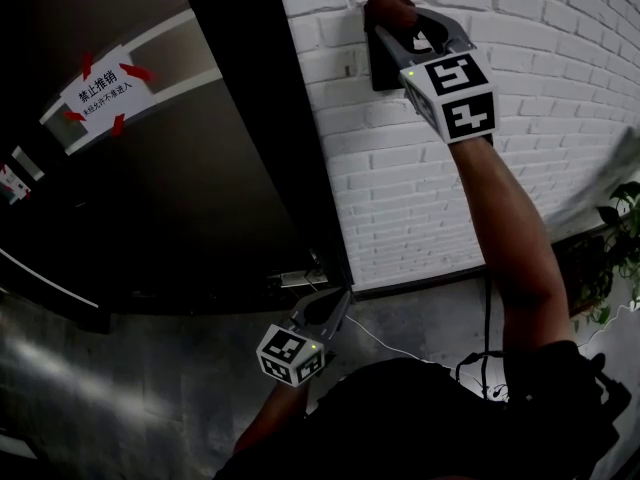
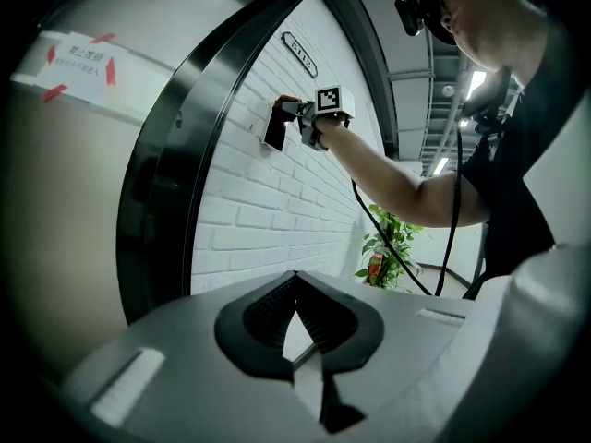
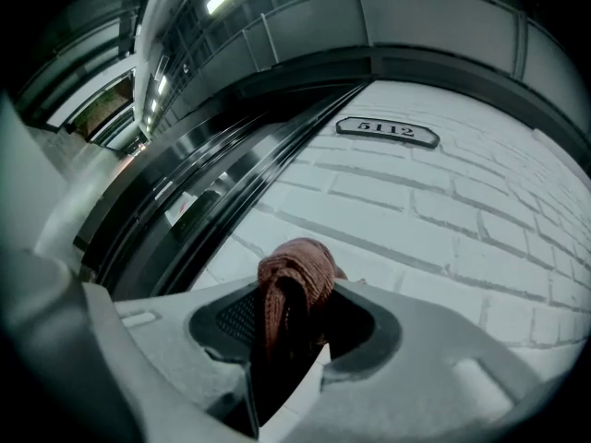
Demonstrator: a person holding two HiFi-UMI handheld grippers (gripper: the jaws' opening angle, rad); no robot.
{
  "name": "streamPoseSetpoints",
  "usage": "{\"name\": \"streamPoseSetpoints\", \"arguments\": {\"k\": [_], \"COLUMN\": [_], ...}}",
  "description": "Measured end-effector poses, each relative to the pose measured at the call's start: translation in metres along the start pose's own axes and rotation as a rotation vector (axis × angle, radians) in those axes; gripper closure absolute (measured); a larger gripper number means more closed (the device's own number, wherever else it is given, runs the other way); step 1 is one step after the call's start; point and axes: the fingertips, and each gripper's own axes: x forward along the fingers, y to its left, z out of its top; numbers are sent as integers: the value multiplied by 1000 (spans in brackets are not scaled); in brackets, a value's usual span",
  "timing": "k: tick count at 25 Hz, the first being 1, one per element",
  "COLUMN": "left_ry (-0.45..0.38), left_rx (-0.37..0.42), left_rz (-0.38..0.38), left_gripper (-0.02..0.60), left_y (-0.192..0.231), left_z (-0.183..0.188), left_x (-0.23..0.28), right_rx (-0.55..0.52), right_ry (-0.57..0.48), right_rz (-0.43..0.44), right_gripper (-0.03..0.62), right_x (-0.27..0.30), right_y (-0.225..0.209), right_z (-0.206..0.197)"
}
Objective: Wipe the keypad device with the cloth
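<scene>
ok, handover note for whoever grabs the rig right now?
Left gripper: jaws together, nothing in them, held low and away from the wall.
Right gripper: shut on the cloth, raised to the keypad device on the white brick wall.
Cloth sits at the device's top end; contact looks likely but is not certain.
Done: cloth in grip and at the device. How much is already wiped cannot be told.
Left: wipe down the device's face, probably top to bottom.

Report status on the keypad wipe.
Right gripper shut on reddish cloth, at top of wall-mounted keypad device. Left gripper shut, empty, held low. Nothing in the way.
</scene>
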Motion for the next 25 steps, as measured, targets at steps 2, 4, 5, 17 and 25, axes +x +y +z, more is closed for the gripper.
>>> {"name": "streamPoseSetpoints", "arguments": {"k": [2, 4, 5, 17, 25], "left_ry": [1, 2, 2, 4, 7], "left_rx": [0, 0, 0, -9, -12], "left_rz": [-5, -9, -10, -24, -31], "left_gripper": [565, 565, 565, 565, 565], "left_y": [0, 0, 0, -3, -7], "left_z": [0, 0, 0, -1, 0], "left_x": [2, 4, 4, 7, 8], "right_rx": [8, 11, 11, 26, 41], "right_ry": [2, 6, 8, 47, 72], "right_rz": [1, 3, 5, 22, 33], "right_gripper": [448, 448, 450, 450, 448], "right_x": [-1, -2, -3, -12, -17], "right_y": [1, 2, 3, 17, 26], "right_z": [-3, -6, -8, -36, -52]}}
